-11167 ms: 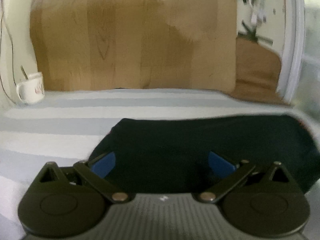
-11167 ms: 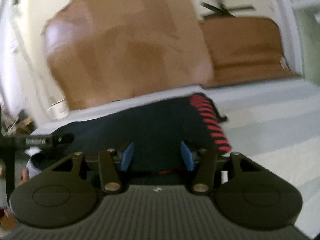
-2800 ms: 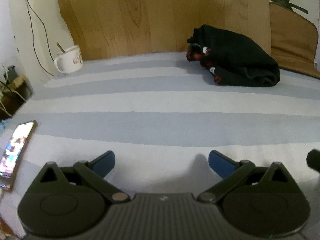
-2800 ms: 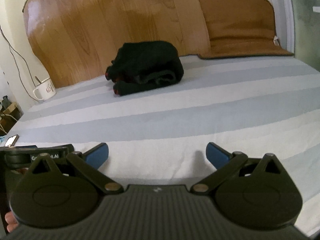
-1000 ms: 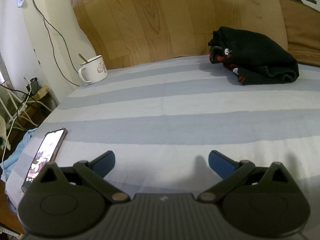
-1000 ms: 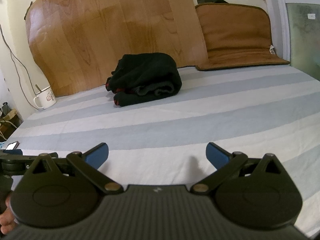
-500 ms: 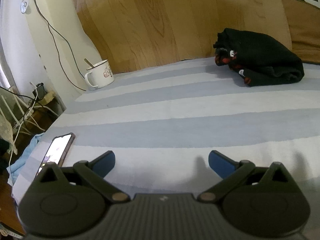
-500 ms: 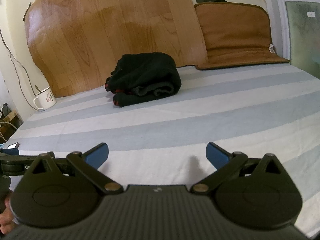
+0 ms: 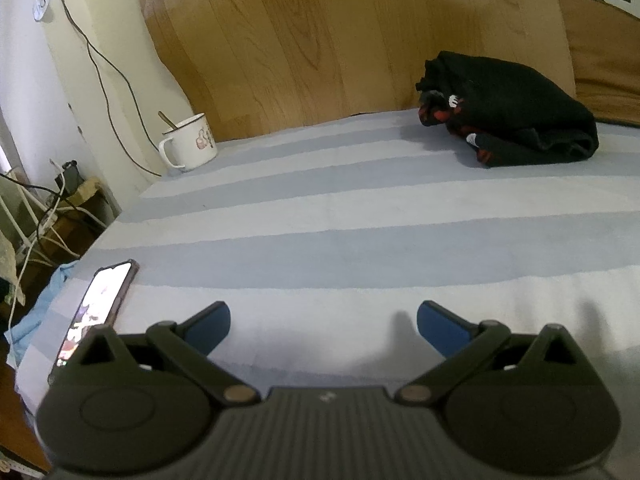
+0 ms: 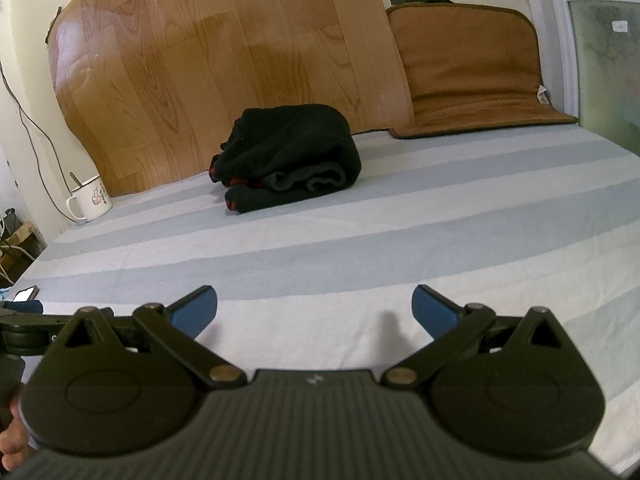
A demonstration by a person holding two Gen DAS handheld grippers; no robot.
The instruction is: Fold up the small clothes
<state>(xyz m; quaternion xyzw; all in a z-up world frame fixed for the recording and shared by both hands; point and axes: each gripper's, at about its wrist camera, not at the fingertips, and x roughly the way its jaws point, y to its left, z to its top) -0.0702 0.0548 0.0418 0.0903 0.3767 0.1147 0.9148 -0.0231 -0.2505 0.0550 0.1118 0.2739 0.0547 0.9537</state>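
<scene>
One folded black garment (image 10: 288, 156) with red trim is lying in the upper middle of the right wrist frame, on the striped sheet (image 10: 400, 240) near the wood-patterned board (image 10: 224, 60). Both the left gripper (image 9: 323, 326) and the right gripper (image 10: 314, 310) are hovering low in their frames, jaws spread wide, gripping nothing. A white mug (image 9: 190, 148) is sitting upper left, a lit phone (image 9: 98, 304) lower left.

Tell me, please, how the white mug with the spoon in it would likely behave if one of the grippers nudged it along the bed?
The white mug stands on soft striped bedding, so it would probably drag and tip rather than slide. The spoon leans loose above the rim and would likely rattle or shift. The mug looks rigid, possibly enamel; whether it holds liquid cannot be seen.
</scene>
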